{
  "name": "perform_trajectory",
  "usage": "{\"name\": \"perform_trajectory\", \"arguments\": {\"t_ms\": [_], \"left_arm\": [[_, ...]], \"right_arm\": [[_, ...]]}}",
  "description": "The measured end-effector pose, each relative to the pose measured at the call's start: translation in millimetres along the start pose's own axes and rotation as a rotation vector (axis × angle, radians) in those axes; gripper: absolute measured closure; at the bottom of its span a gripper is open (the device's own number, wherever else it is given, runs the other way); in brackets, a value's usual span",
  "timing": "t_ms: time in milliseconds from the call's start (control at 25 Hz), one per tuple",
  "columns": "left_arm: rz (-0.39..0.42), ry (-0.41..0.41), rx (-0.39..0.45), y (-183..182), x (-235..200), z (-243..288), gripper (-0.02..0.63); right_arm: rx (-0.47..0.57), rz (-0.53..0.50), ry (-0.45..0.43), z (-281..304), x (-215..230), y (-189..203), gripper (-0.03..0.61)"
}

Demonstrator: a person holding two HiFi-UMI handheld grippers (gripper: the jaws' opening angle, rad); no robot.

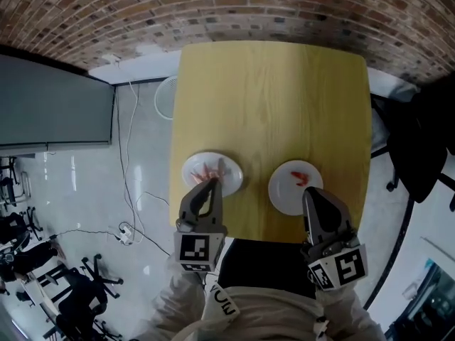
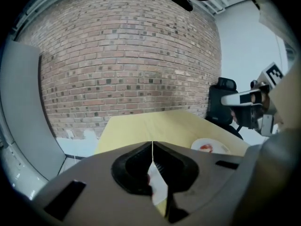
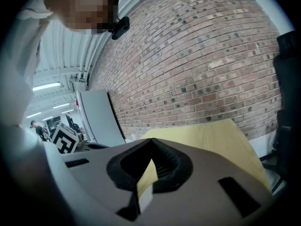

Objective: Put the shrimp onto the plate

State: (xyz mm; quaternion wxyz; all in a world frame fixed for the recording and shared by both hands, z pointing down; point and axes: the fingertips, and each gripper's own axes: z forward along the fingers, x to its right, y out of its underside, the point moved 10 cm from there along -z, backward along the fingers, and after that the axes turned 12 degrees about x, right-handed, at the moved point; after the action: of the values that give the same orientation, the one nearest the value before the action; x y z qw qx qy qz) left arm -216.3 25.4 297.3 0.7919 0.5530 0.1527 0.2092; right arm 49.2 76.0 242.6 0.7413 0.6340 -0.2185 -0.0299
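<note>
shrimp pile (image 1: 207, 170) sat on the left plate (image 1: 232, 181), near-left on the tabletop (image 1: 270, 98); one red shrimp (image 1: 303, 178) already lay on the right plate (image 1: 283, 197), near-right. plates were side by side, apart, both close to the near edge. left tool (image 1: 212, 182) had its tips over the near rim of the left plate, with the pile just beyond them on the far side, so it was clearly the nearer one; couldn't tell if the tips touched anything. right tool (image 1: 311, 192) hung over the near-right rim of the right plate, well off the pile. both tools had jaws closed together, nothing between them. single shrimp in the pile were too small to read a long axis. my read: left tool has to open before going into the pile, then carry rightward across to the other plate
</note>
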Motion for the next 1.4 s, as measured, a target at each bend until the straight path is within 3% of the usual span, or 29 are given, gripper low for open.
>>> {"name": "perform_trajectory", "arguments": {"t_ms": [400,640,800,1000,1400], "left_arm": [[0.089,0.073,-0.099,17,-19,25,0.600],[0.094,0.126,-0.151,23,-22,36,0.597],[0.127,0.215,-0.221,27,-17,44,0.495],[0.176,0.275,-0.300,34,-18,53,0.446],[0.148,0.299,-0.426,47,-25,68,0.437]], "right_arm": [[-0.026,0.037,0.015,10,7,28,0.554],[-0.034,0.065,0.032,14,13,34,0.554],[-0.030,0.072,0.037,15,15,35,0.555],[-0.035,0.080,0.042,16,17,39,0.554],[-0.045,0.092,0.058,18,18,47,0.554]]}}
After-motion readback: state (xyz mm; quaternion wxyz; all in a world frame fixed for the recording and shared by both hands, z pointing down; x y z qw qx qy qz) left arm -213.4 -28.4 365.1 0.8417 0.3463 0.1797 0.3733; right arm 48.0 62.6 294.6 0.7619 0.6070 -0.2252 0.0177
